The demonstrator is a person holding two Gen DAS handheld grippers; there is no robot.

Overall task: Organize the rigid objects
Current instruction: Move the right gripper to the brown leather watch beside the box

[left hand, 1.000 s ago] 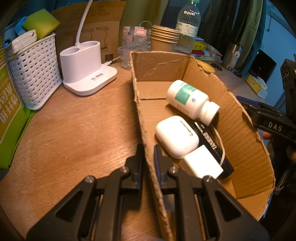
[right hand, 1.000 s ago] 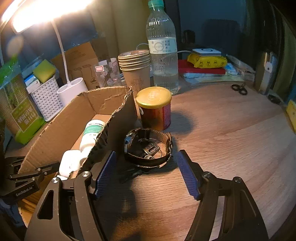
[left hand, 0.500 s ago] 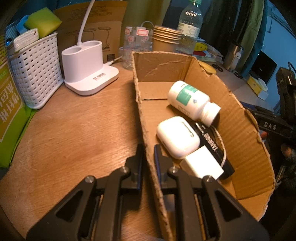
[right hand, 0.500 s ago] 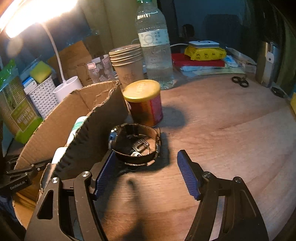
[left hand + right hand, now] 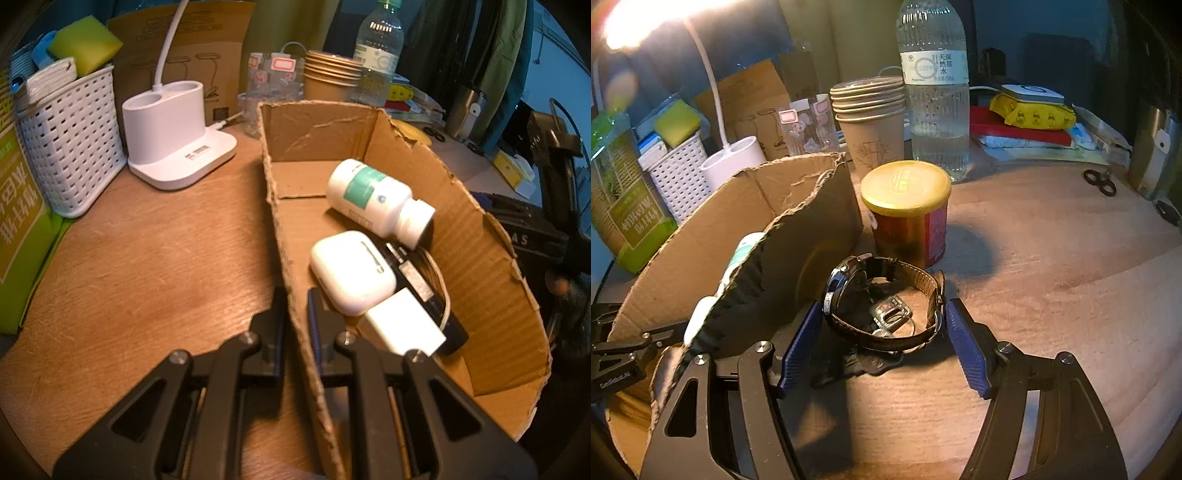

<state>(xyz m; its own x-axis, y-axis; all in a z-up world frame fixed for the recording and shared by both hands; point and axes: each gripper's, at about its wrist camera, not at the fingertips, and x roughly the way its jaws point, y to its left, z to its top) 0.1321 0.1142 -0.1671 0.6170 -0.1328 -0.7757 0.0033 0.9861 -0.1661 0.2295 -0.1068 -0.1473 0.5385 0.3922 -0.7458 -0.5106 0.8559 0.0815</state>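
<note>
My left gripper [image 5: 295, 306] is shut on the near wall of an open cardboard box [image 5: 480, 254]. Inside lie a white pill bottle [image 5: 376, 201], a white earbud case [image 5: 351, 271], a white charger block [image 5: 404, 326] and a black device with a cord [image 5: 417, 284]. In the right wrist view the box [image 5: 798, 229] stands at left. My right gripper [image 5: 882, 325] is open, its blue pads [image 5: 966, 347] on either side of a brown-strapped wristwatch [image 5: 882, 299] standing on the table beside the box. A yellow-lidded red can [image 5: 908, 214] stands just behind the watch.
A white lamp base [image 5: 173, 133], a white basket [image 5: 70, 144] and a green box [image 5: 18, 229] stand at left. Stacked paper cups [image 5: 871, 122], a water bottle [image 5: 934, 88], a clear cup [image 5: 805, 125], a yellow packet [image 5: 1034, 110] and scissors [image 5: 1100, 182] line the back.
My right gripper has moved forward over the table, so its pads now flank the watch. The left gripper keeps its hold on the box wall.
</note>
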